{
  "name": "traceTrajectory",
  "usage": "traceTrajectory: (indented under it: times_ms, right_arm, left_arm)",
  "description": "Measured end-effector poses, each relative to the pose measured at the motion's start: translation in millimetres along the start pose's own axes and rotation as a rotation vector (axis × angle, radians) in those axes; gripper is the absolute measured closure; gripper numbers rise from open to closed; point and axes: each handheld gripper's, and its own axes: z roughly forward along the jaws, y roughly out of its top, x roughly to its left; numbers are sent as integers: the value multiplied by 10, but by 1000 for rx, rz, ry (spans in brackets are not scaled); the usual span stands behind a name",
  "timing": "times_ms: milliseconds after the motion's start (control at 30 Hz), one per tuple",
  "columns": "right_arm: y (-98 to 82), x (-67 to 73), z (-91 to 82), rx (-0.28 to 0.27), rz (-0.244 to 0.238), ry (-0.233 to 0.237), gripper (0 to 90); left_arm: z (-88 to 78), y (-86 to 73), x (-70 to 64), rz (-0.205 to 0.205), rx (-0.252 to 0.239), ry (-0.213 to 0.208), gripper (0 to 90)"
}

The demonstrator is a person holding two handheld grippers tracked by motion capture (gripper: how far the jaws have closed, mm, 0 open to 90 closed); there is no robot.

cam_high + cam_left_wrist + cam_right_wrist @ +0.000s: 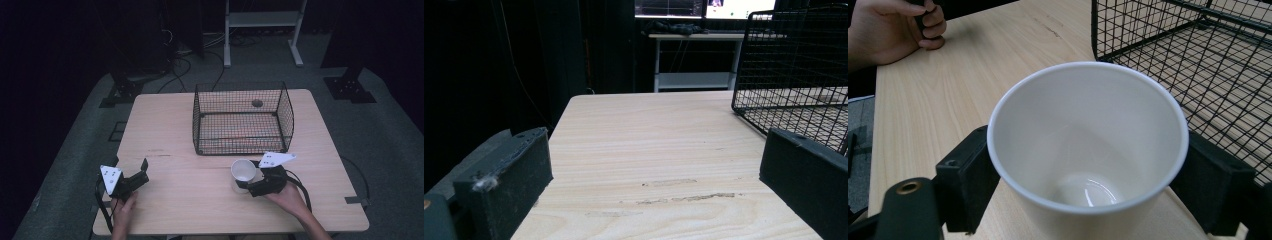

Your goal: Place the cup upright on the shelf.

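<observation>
Our right gripper [1088, 175] has its jaws closed on the wall of the upright white cup [1083, 135], mouth up. The wire basket [242, 117] stands just beyond it, across the table. Our left gripper [134, 176] rests open and empty, well apart.

White cup [1083, 150], black wire-grid basket [242, 118], pale wood-grain table [165, 125], seemingly grey floor [385, 130]

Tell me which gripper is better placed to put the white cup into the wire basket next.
Right. The right gripper already has its jaws on either side of the white cup, just in front of the wire basket. The left gripper rests open and empty near the table's left edge.
</observation>
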Motion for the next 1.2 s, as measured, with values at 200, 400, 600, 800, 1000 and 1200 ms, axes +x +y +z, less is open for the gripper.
traceTrajectory:
  times_ms: [200, 400, 600, 800, 1000, 1200]
  right_arm:
    - [25, 12, -12, 2, -15, -11, 194]
    - [109, 29, -6, 0, -19, 21, 195]
    - [186, 8, -45, -1, -25, 55, 195]
    - [287, -50, -133, -11, -12, 80, 196]
    - [423, -89, -254, -45, -2, 99, 196]
    - [544, -125, -311, -55, 0, 113, 195]
  left_arm:
    - [0, 0, 0, 0, 0, 0, 0]
    - [-2, 0, -4, 3, 2, 1, 0]
    - [0, 0, -1, 1, 2, 2, 0]
    - [-1, 0, -2, 2, 2, 2, 0]
    - [1, 1, -1, 1, 3, 4, 0]
    - [1, 1, -2, 0, 2, 4, 0]
